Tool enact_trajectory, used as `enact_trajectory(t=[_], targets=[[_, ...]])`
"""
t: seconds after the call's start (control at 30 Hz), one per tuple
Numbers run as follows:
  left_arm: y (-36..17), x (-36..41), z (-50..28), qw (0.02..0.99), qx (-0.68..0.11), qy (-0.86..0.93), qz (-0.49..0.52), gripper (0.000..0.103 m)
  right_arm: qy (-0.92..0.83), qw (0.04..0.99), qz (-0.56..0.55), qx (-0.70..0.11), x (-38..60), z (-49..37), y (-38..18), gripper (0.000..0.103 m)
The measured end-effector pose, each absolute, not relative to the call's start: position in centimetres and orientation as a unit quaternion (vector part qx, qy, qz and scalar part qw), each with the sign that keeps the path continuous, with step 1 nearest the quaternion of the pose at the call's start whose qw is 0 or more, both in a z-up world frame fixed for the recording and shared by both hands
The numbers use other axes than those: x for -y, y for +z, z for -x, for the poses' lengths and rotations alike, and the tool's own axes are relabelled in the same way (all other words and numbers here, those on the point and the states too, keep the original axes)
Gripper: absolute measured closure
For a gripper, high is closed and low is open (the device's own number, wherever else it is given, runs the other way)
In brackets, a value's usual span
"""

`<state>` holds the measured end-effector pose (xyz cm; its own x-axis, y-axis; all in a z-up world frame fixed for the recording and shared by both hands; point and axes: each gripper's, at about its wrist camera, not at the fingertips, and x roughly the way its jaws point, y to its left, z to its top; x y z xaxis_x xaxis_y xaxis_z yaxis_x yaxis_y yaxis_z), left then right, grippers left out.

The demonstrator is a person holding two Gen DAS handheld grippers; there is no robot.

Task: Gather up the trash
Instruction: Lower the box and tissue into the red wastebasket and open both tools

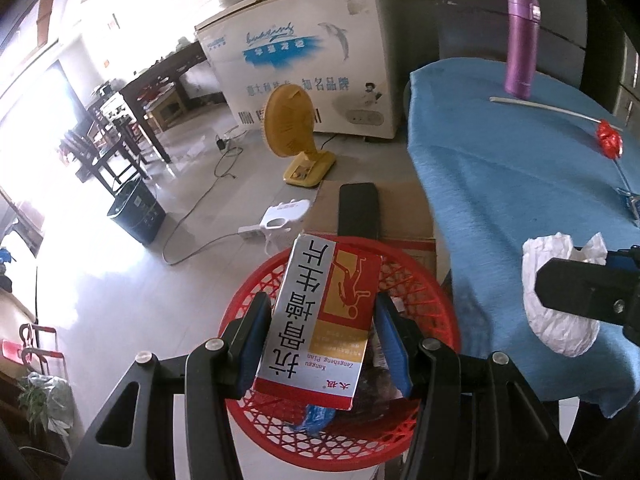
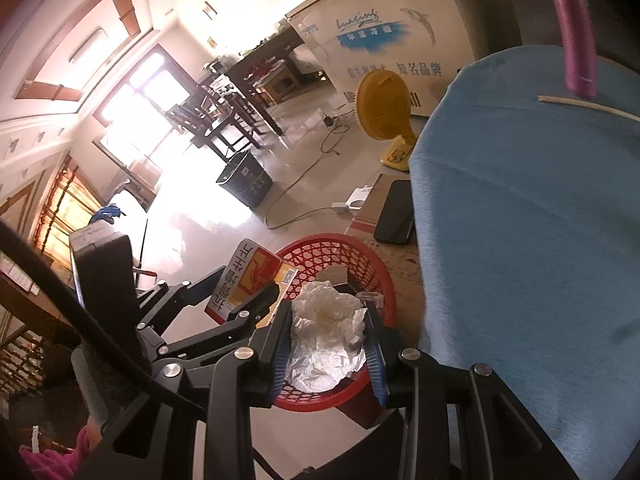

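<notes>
My left gripper (image 1: 318, 320) is shut on a red, white and gold medicine box (image 1: 320, 320) and holds it above a red mesh basket (image 1: 436, 300) that stands on the floor. The box also shows in the right wrist view (image 2: 248, 280). My right gripper (image 2: 328, 340) is shut on a crumpled white tissue (image 2: 326, 336) above the same basket (image 2: 340, 252). The tissue (image 1: 556, 320) and the right gripper (image 1: 592, 292) show at the right of the left wrist view. Some trash lies in the basket.
A table with a blue cloth (image 1: 500, 160) is at the right, with a purple flask (image 1: 520, 46), a white stick (image 1: 552, 108) and a red wrapper (image 1: 610, 140) on it. A cardboard box (image 1: 404, 216) with a black phone (image 1: 358, 212), a yellow fan (image 1: 292, 128) and a dark bin (image 1: 136, 212) are on the floor.
</notes>
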<state>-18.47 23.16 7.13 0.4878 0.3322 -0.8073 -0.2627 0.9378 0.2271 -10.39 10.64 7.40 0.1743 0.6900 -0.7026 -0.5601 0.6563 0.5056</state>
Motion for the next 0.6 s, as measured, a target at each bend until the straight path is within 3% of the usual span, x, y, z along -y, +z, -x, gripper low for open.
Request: enact_trajectory(t=[0.6], targets=[[3.4,-27.8,19.9,0.826,-0.526,0.203,-0.008,0.048,0.423,0.733,-0.046,-0.531,-15.0,10.7,4.2,0.066]])
